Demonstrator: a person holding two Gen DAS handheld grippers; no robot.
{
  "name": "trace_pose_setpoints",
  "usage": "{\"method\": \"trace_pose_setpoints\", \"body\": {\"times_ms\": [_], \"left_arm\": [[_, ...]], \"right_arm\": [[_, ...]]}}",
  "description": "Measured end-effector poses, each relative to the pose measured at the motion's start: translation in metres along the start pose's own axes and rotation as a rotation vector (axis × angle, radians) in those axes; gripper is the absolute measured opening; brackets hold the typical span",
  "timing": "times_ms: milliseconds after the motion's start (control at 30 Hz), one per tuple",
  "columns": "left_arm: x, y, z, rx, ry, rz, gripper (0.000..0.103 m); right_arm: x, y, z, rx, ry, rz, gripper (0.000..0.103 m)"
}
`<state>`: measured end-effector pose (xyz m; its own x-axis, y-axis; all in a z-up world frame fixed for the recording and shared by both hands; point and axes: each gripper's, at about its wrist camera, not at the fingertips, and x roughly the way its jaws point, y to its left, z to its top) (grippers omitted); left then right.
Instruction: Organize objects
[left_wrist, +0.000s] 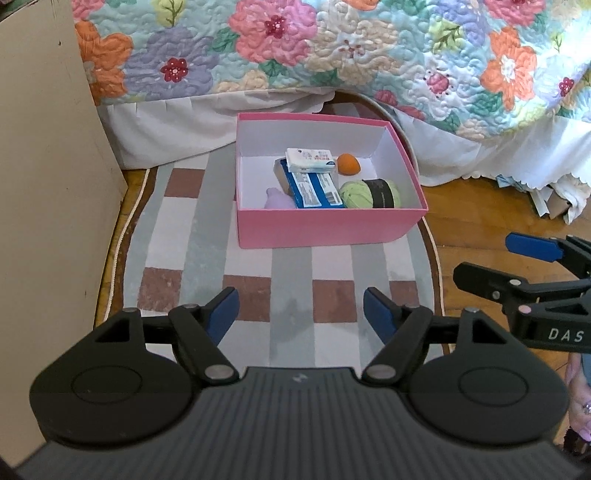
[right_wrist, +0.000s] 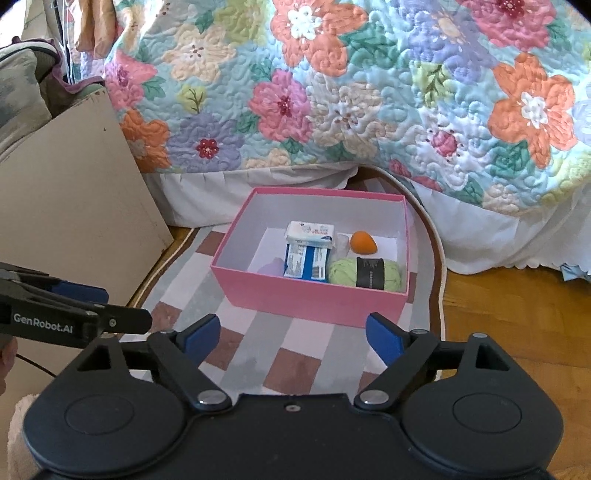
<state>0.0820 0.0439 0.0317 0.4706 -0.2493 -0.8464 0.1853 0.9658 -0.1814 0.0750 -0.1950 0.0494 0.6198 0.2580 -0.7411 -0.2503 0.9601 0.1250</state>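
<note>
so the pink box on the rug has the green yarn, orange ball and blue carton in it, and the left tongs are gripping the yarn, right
Not quite: the left tongs are open and empty over the rug, as the left wrist view shows. The green yarn, orange ball and blue carton do lie in the pink box.

You have bright, soft daylight in both views, and colours look clear and strong. In the left wrist view the white inner wall of the pink box (left_wrist: 328, 177) is lit on the far side, while its left inner wall stays in light shadow. Shadows on the checked rug (left_wrist: 295, 266) are weak, with soft edges. The wooden floor (right_wrist: 517, 314) shows a warm shine on the right, but no hard glare. The fisheye lens bends the floral quilt (right_wrist: 332, 92) and the beige board (right_wrist: 74, 192) near the edges, and the corners go dark. Small print on the packages in the box is too blurred for you to read.
</note>
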Motion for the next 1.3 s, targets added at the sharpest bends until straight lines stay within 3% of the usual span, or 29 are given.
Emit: {"method": "trace_pose_setpoints", "body": {"times_ms": [267, 400, 1033, 1300], "left_arm": [[0.005, 0.0, -0.003, 0.013, -0.001, 0.022, 0.098], [0.012, 0.001, -0.003, -0.005, 0.024, 0.009, 0.099], [0.031, 0.001, -0.009, 0.006, 0.097, 0.1, 0.099], [0.033, 0.005, -0.013, 0.001, 0.091, 0.126, 0.099]], "right_arm": [[0.008, -0.012, -0.003, 0.084, 0.059, -0.025, 0.094], [0.011, -0.011, -0.005, 0.075, 0.069, -0.053, 0.094], [0.023, -0.02, -0.01, 0.092, 0.155, -0.133, 0.094], [0.026, -0.021, -0.01, 0.085, 0.171, -0.143, 0.094]]}}
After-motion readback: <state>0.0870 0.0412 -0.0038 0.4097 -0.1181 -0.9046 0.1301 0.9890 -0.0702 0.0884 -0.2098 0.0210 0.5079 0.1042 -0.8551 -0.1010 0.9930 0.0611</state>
